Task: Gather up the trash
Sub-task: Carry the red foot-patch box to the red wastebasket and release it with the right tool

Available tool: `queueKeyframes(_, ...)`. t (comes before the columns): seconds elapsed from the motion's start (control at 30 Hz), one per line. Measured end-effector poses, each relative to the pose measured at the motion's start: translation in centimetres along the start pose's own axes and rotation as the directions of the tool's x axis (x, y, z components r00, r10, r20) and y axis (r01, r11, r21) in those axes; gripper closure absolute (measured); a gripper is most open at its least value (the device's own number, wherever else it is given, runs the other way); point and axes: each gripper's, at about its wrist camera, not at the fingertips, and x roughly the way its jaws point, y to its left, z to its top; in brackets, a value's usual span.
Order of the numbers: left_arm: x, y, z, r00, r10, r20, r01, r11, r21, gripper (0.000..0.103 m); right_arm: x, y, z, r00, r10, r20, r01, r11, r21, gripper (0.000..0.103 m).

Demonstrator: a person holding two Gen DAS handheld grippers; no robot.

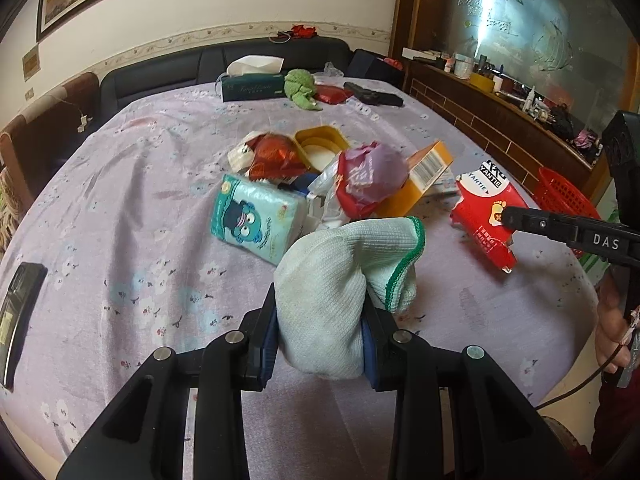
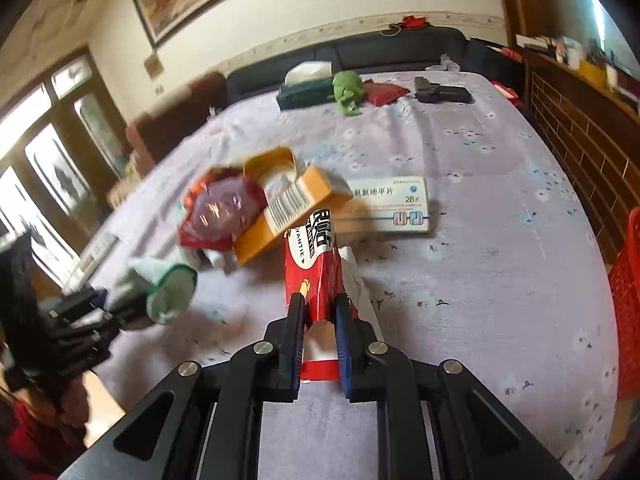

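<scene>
My left gripper (image 1: 320,336) pinches a white sock (image 1: 344,280); my right gripper (image 2: 318,320) clamps the red packet (image 2: 314,264), just clear of the desk (image 2: 480,280). Next, I judge, both go to the red basket (image 2: 626,300).

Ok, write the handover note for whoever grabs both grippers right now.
Left gripper: jaws shut on the pale cloth with green trim, lifted off the bed.
Right gripper: jaws shut on the red packet.
Red basket sits at the bed's right edge; nothing seen inside it yet.
Left on the bedspread: orange box, blue cartoon tissue pack, crumpled wrappers, white medicine box.
Done: two items gripped. Next, probably: drop both in the basket, then clear the pile.
</scene>
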Motion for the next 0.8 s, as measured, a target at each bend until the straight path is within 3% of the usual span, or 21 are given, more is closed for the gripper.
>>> queueKeyframes(0.2, -0.6, -1.6, 1.2, 1.0, -0.02, 0.022, 0.019, 0.999, 0.034, 0.07, -2.1, -0.9, -0.2, 0.999, 0.026, 0.042, -0.028, 0.998, 0.053, 0.088)
queueKeyframes(0.43, -1.0, -7.7, 4.1, 0.992, -0.12, 0.039, 0.113, 0.983, 0.145, 0.07, -8.2, -3.9, -0.7, 0.986, -0.003, 0.17, -0.023, 0.988, 0.155, 0.088)
queueKeyframes(0.6, -0.5, -14.0, 6.5, 0.972, -0.236, 0.02, 0.226, 0.949, 0.221, 0.07, -14.0, -7.6, -1.4, 0.952, -0.137, 0.272, 0.065, 0.964, 0.257, 0.088)
queueKeyframes(0.8, 1.1, -22.3, 9.7, 0.935, -0.355, -0.017, 0.346, 0.897, 0.275, 0.07, -19.8, -13.3, -2.5, 0.896, -0.289, 0.337, 0.134, 0.9, 0.415, 0.088)
